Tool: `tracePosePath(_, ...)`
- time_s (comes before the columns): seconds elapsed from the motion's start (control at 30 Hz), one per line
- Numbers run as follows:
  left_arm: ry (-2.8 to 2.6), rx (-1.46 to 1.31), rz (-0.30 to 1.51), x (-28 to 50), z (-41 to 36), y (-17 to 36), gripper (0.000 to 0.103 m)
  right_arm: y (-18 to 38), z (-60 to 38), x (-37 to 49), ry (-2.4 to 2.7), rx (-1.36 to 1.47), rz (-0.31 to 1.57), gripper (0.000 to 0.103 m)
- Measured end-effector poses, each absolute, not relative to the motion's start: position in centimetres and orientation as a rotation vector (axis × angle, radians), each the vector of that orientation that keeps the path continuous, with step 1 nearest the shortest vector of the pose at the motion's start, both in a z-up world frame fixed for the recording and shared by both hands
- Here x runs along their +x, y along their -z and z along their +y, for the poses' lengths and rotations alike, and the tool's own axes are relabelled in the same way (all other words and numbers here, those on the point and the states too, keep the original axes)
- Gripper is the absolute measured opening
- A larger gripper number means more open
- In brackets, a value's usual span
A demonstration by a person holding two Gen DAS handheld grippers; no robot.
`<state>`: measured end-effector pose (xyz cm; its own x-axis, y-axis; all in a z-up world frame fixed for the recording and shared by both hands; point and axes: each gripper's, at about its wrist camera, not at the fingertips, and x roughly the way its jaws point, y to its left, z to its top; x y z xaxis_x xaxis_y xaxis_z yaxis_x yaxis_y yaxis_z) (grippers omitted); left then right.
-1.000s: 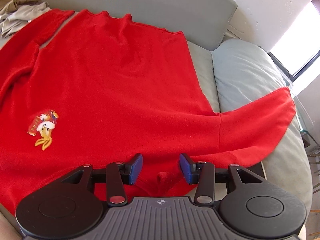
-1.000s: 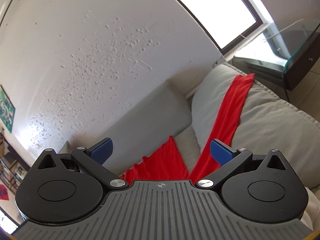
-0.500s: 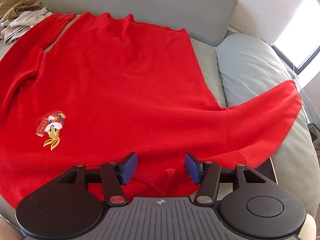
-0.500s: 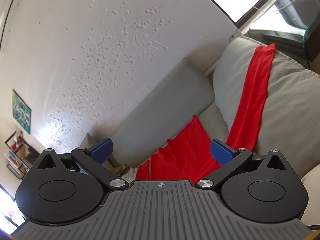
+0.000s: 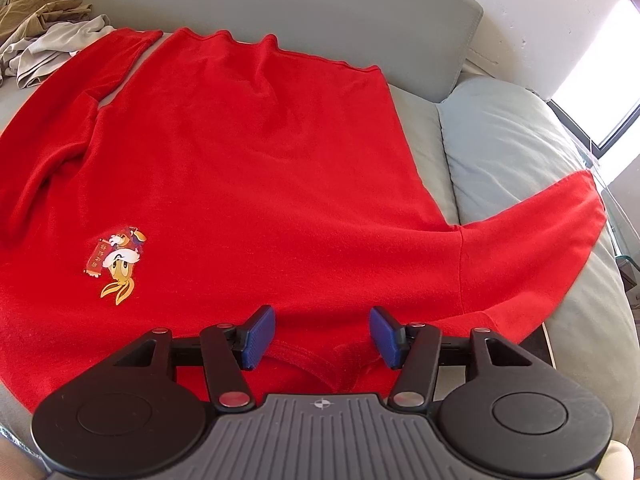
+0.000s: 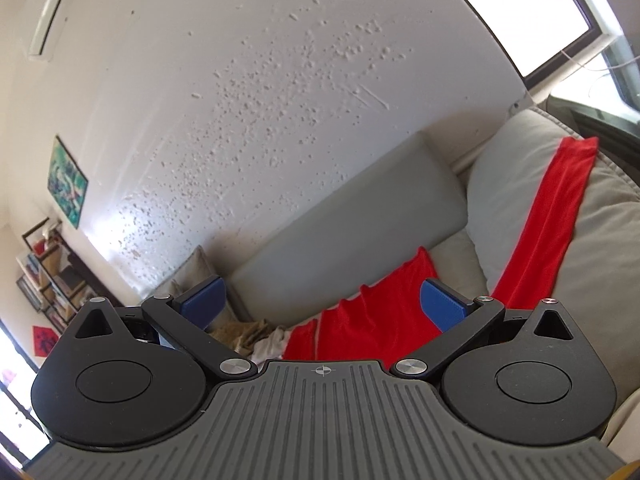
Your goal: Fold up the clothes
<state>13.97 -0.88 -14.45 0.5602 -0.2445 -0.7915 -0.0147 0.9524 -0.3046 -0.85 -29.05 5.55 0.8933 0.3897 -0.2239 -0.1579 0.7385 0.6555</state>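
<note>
A red long-sleeved sweater [image 5: 248, 168] lies spread flat on a grey sofa, hem toward the backrest, with a small cartoon print [image 5: 116, 260] on its chest. One sleeve [image 5: 532, 248] drapes over the right cushion. My left gripper [image 5: 322, 332] hovers open just above the collar [image 5: 316, 364], nothing between its blue pads. In the right wrist view my right gripper [image 6: 322, 300] is open and raised, tilted toward the wall. The sweater [image 6: 372, 320] and its sleeve [image 6: 548, 220] lie beyond it.
A pile of beige and white clothes [image 5: 44, 36] lies at the sofa's far left, also the clothes pile [image 6: 248, 336]. The grey backrest [image 5: 280, 4] stands behind the sweater, a puffy cushion [image 5: 512, 140] at the right. A window [image 6: 520, 8] and shelves [image 6: 44, 280] flank the wall.
My left gripper has drawn back toward the collar and its jaws have widened. My right gripper has tilted and swung left, bringing more of the wall, clothes pile and shelves into view.
</note>
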Motion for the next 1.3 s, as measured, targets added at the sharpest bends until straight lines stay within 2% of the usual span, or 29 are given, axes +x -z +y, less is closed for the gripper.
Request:
tracePosePath(0.23, 0.339, -0.286, 0.929, 9.8, 0.6, 11.9, 0.052, -5.3, -29.5, -1.1, -0.278, 0.631, 0.388, 0.103)
tracePosePath(0.4, 0.4, -0.262, 0.9, 6.4, 1.9, 10.7, 0.052, -0.4, -30.6, 1.3, -0.268, 0.711, 0.58, 0.1)
tracePosePath(0.43, 0.381, -0.265, 0.9, 5.9, 2.2, 10.8, 0.053, 1.1, -30.6, 1.8, -0.277, 0.737, 0.621, 0.096)
tracePosePath(0.5, 0.336, -0.266, 0.902, 4.9, 2.2, 11.2, 0.053, 4.5, -30.0, 2.9, -0.292, 0.769, 0.698, 0.078)
tracePosePath(0.53, 0.323, -0.259, 0.904, 4.6, 2.0, 11.5, 0.053, 6.5, -29.6, 3.5, -0.277, 0.778, 0.742, 0.059)
tracePosePath(0.57, 0.317, -0.25, 0.907, 4.3, 1.8, 11.9, 0.053, 8.5, -29.2, 4.0, -0.261, 0.788, 0.787, 0.045)
tracePosePath(0.63, 0.306, -0.232, 0.915, 3.7, 1.5, 12.6, 0.053, 11.4, -28.7, 4.8, -0.226, 0.799, 0.844, 0.037)
tracePosePath(0.93, 0.274, -0.235, 0.914, 2.4, 2.1, 13.5, 0.053, 19.6, -27.9, 8.0, -0.052, 0.817, 0.957, 0.036)
tracePosePath(1.03, 0.26, -0.251, 0.902, 2.2, 2.5, 13.2, 0.054, 20.2, -27.9, 8.7, -0.029, 0.833, 0.913, 0.036)
tracePosePath(1.07, 0.253, -0.254, 0.906, 2.2, 2.6, 13.2, 0.054, 20.3, -27.8, 8.8, -0.025, 0.829, 0.899, 0.033)
tracePosePath(1.1, 0.246, -0.256, 0.91, 2.2, 2.8, 13.3, 0.054, 20.1, -27.6, 8.9, -0.034, 0.789, 0.889, 0.027)
tracePosePath(1.13, 0.239, -0.258, 0.914, 2.2, 3.0, 13.3, 0.054, 19.8, -27.4, 9.0, -0.043, 0.75, 0.88, 0.003)
tracePosePath(1.3, 0.202, -0.269, 0.934, 2.2, 3.7, 13.5, 0.054, 16.5, -27.6, 8.2, -0.01, 0.626, 0.822, 0.004)
